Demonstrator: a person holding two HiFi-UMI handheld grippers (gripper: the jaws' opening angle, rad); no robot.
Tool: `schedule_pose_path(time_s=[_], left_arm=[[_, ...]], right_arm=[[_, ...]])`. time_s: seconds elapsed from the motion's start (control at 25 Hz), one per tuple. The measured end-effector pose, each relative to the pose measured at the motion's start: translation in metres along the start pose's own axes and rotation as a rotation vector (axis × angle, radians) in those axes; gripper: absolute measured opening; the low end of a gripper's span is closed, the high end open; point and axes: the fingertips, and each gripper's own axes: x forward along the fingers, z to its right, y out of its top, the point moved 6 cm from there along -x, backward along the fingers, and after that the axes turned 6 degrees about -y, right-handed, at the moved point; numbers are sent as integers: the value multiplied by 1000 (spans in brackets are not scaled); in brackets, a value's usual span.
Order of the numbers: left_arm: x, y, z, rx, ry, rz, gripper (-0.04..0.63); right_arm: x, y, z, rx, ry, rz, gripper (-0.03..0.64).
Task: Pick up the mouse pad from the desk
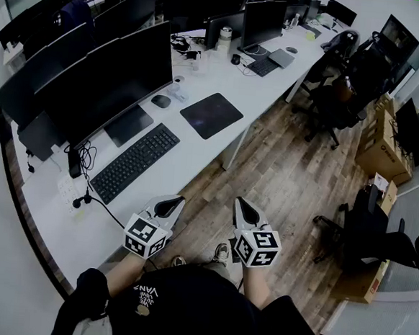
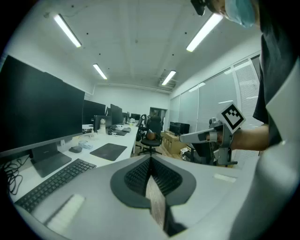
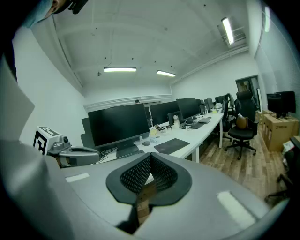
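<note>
A dark square mouse pad (image 1: 211,115) lies flat on the white desk (image 1: 196,151), right of a black keyboard; it also shows as the mouse pad (image 2: 108,151) and the mouse pad (image 3: 171,146) in the gripper views. My left gripper (image 1: 177,200) and right gripper (image 1: 240,201) hang side by side over the wooden floor, well short of the pad. Both are shut with nothing between the jaws. The left gripper (image 2: 150,159) points along the desk, and the right gripper (image 3: 151,157) aims toward the monitors.
A black keyboard (image 1: 135,162), a grey mouse (image 1: 160,101) and a large curved monitor (image 1: 111,83) sit on the desk beside the pad. Cables (image 1: 85,189) trail at the desk's near end. Office chairs (image 1: 334,101) and cardboard boxes (image 1: 382,141) stand on the floor to the right.
</note>
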Motion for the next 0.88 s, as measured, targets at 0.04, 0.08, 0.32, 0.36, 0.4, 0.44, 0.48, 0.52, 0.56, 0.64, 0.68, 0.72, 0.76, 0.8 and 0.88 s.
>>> schedule_pose_path(time_s=[0.04,0.08,0.32,0.36,0.4,0.44,0.48,0.52,0.56,0.64,0.68,0.72,0.76,0.8,0.88], left_arm=[[4,1,2,-9,0,22,0],[8,2,3,-19,2,44,2],[37,7,-3,-89,108,95,244],[43,8,-3,-92,124,94,245],[50,9,-2,-96,137,95,245],[57,10,-1,-100,148,97,245],[64,12,1,-103,157,99,247],[72,13,2,-106,164,99,247],[81,13,4,-108,172,97,245],[96,12,9,-116,194,94,247],[103,11,11,-123,209,96,245],[109,10,14,-131,226,99,247],[115,10,17,-141,244,103,245],[120,10,19,-150,261,108,247],[128,10,24,-169,289,116,245]], right_arm=[[2,1,5,12,8,8,5],[3,2,9,24,16,16,5],[26,6,39,56,51,-28,236],[29,6,45,55,65,-36,236],[32,7,51,54,78,-41,236],[35,8,58,52,90,-45,236],[37,9,66,49,100,-49,235],[40,11,74,47,110,-52,236],[42,13,82,45,120,-56,236],[47,15,98,40,141,-66,236],[49,15,106,36,151,-73,235],[51,15,114,33,164,-80,235],[52,16,121,31,177,-87,235],[54,17,128,29,189,-92,235],[57,17,143,28,199,-102,235]])
